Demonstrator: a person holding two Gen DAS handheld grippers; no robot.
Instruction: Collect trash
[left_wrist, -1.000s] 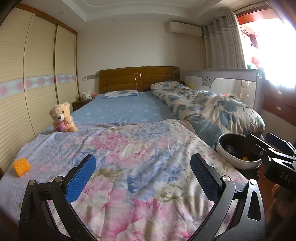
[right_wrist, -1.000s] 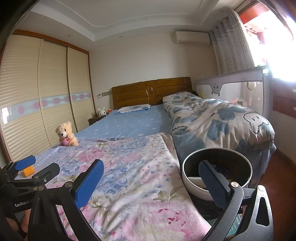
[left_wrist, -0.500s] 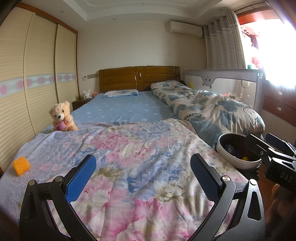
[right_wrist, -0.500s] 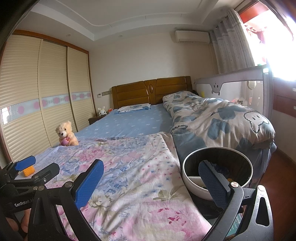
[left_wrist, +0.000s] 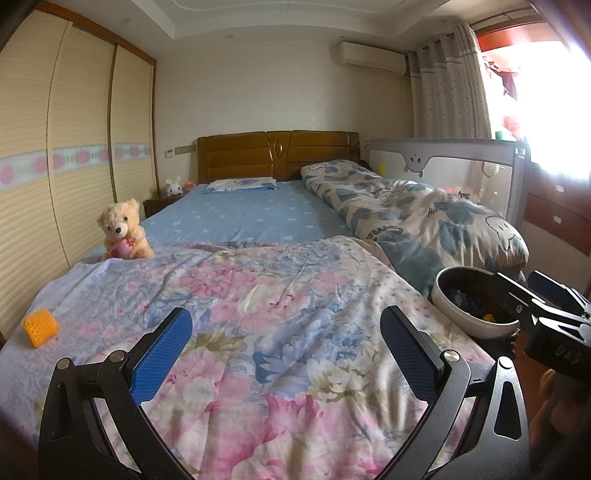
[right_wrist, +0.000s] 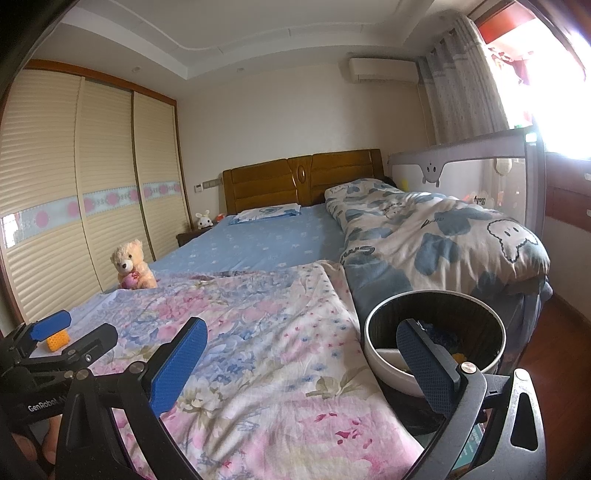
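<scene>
A small orange-yellow mesh block lies on the floral quilt near the bed's left edge; it also shows in the right wrist view. A white-rimmed dark trash bin stands by the bed's right corner with scraps inside; it also shows in the left wrist view. My left gripper is open and empty above the quilt. My right gripper is open and empty, its right finger in front of the bin.
The floral quilt covers the near bed. A teddy bear sits at the left. A rolled blue-and-white duvet lies at the right by a grey bed rail. Wardrobe doors line the left wall.
</scene>
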